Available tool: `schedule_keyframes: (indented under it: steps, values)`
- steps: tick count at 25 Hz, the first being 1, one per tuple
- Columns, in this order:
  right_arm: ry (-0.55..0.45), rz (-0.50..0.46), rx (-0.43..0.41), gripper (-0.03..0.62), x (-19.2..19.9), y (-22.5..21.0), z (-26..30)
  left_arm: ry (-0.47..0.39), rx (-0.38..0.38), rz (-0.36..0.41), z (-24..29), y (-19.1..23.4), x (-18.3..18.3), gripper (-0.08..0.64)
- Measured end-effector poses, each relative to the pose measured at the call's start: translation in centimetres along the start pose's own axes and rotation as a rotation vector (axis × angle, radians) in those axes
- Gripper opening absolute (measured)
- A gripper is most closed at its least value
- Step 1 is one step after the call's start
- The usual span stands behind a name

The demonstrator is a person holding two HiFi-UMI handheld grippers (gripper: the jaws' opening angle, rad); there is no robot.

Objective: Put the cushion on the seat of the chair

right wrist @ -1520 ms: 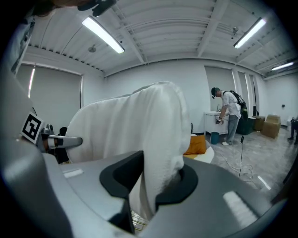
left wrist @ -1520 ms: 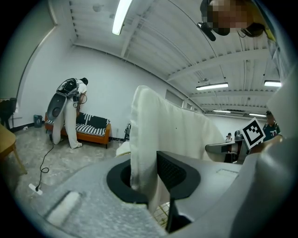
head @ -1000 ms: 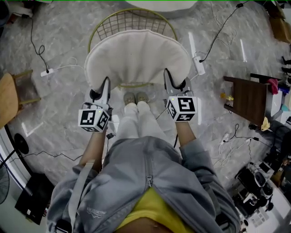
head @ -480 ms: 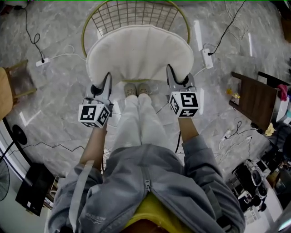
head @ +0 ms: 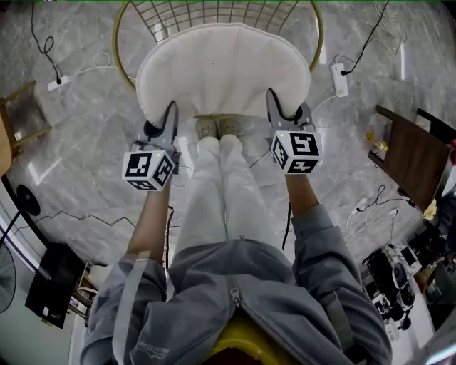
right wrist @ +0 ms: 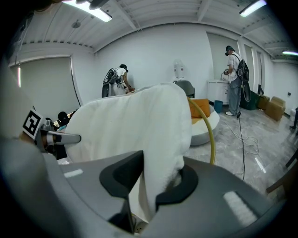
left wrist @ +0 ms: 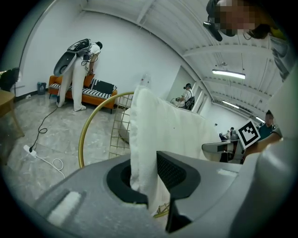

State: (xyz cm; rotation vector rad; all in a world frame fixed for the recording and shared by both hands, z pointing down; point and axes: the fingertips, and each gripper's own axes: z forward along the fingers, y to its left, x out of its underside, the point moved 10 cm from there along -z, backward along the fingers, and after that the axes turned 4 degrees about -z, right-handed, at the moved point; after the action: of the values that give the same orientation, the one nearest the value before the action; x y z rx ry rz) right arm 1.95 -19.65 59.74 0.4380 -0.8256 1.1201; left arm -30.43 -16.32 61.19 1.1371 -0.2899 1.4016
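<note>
A white, fleecy, half-round cushion (head: 223, 71) hangs between my two grippers, over the gold wire chair (head: 214, 11) at the top of the head view. My left gripper (head: 169, 115) is shut on the cushion's near left corner and my right gripper (head: 273, 105) on its near right corner. In the left gripper view the cushion (left wrist: 158, 130) stands pinched between the jaws of the left gripper (left wrist: 146, 179), with the chair's gold rim (left wrist: 88, 125) behind. In the right gripper view the cushion (right wrist: 125, 125) fills the right gripper (right wrist: 156, 183). The chair seat is hidden under the cushion.
Power strips (head: 340, 77) and cables lie on the marble floor round the chair. A dark wooden chair (head: 410, 153) stands at the right, a wooden stool (head: 21, 117) at the left. The person's feet (head: 217, 128) are just before the chair. People stand far off by an orange sofa (left wrist: 84, 93).
Both grippers have sunk with the cushion held between them, closer to the chair. The grip on both corners is unchanged.
</note>
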Motion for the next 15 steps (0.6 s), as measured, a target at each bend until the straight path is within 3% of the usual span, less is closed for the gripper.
schedule_keyframes:
  steps: [15]
  values:
    - [0.168, 0.046, -0.052, 0.092, 4.8, -1.7, 5.5, 0.170, -0.033, -0.101, 4.3, 3.4, 4.7, 0.066]
